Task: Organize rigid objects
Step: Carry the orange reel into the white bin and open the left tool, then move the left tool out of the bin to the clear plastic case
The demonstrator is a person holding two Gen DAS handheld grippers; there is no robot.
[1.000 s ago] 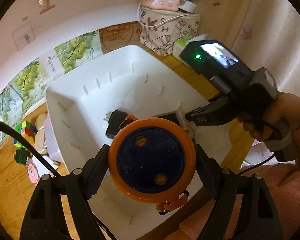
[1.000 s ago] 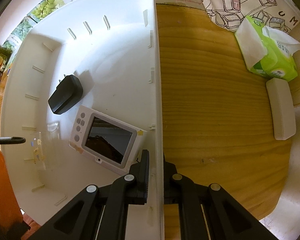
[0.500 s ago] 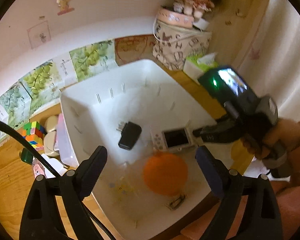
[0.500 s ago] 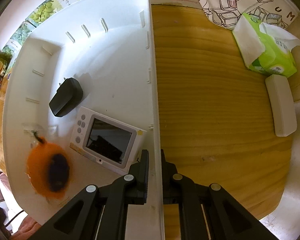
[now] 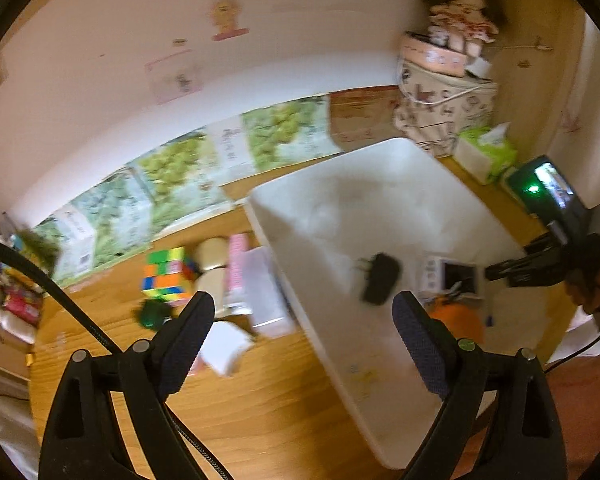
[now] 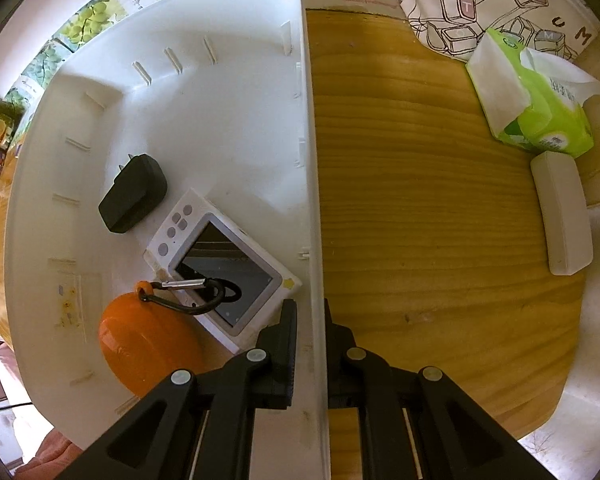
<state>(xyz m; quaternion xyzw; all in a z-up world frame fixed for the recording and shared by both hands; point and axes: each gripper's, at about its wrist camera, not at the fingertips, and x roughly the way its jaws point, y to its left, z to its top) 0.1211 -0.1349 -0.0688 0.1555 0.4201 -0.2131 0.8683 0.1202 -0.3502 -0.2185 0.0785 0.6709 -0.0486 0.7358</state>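
Observation:
A white plastic bin (image 6: 220, 80) holds a black charger (image 6: 134, 194), a white camera (image 6: 220, 268) and an orange round speaker (image 6: 144, 344) with a black carabiner. My right gripper (image 6: 310, 312) points straight down and is shut on the bin's right wall. In the left wrist view the bin (image 5: 332, 216) lies right of centre, with the charger (image 5: 378, 278) and the speaker (image 5: 456, 316) inside. My left gripper (image 5: 304, 328) hangs open and empty over the bin's left wall. Left of the bin lies a colourful puzzle cube (image 5: 168, 274).
Beside the cube lie a pink and white box (image 5: 246, 276), a white block (image 5: 224, 346) and a dark green object (image 5: 152, 314). Right of the bin on the wooden table (image 6: 420, 220) are a green tissue pack (image 6: 540, 116), a white case (image 6: 562, 212) and a printed bag (image 6: 480, 0).
My left gripper let go of the orange speaker, which now lies in the bin beside the camera. The left gripper then drew back and swung left. The right gripper has kept its hold.

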